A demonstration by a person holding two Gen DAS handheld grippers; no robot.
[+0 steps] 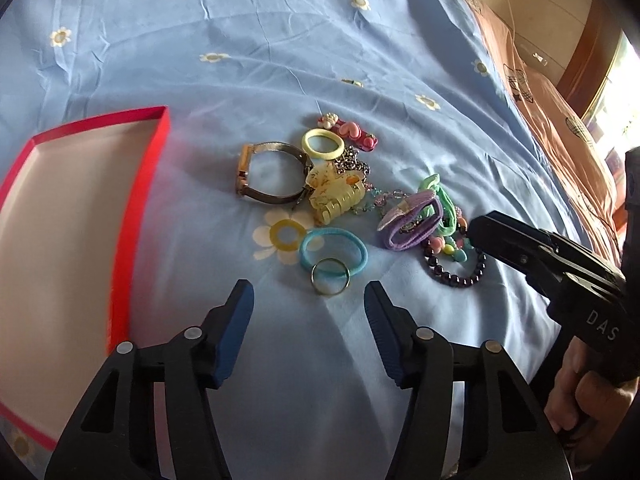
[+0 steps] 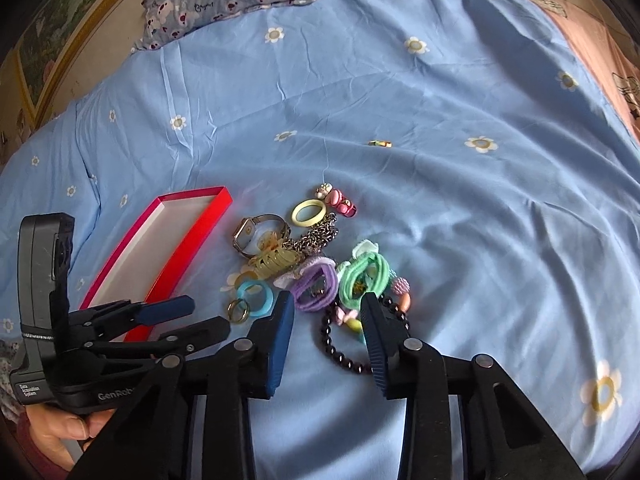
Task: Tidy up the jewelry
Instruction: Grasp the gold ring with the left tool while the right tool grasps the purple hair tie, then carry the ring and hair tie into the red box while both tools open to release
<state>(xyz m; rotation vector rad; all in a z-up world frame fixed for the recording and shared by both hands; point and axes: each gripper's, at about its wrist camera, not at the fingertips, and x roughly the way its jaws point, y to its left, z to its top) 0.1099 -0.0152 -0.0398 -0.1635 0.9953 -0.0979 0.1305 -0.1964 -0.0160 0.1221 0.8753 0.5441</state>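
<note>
- Nearest the left gripper [image 1: 309, 300], a small metal ring [image 1: 330, 276] lay on the bed [image 1: 240, 40] at about 12 o'clock from the fingers, just past their tips and lined up with the gap; it overlapped the near edge of a blue hair tie [image 1: 333, 253].
- The left fingers [image 1: 236, 320] stood partly apart with only bedsheet between them, touching and holding nothing.
- The right gripper [image 2: 326, 320] was nearer the dark bead bracelet [image 2: 352, 350], whose loop lay at 12 o'clock, its far part between the two fingers; the bracelet's long axis seemed to run roughly across the gap, though the right finger hid part of it.
- The right fingers [image 2: 280, 332] were narrowly apart and, as far as could be told, not pressing on the beads.
- Just beyond, at 12 o'clock, lay a purple hair tie [image 2: 316, 286] and a green hair tie [image 2: 362, 276], touching each other.
- Further on, at 11 o'clock from the right gripper, sat a yellow claw clip [image 2: 276, 262], a watch [image 2: 256, 234] and a chain [image 2: 318, 236] in one heap.
- The red tray [image 1: 120, 240] lay at 9 to 10 o'clock from the left gripper, so the left hand looked better placed for carrying things into it.
</note>
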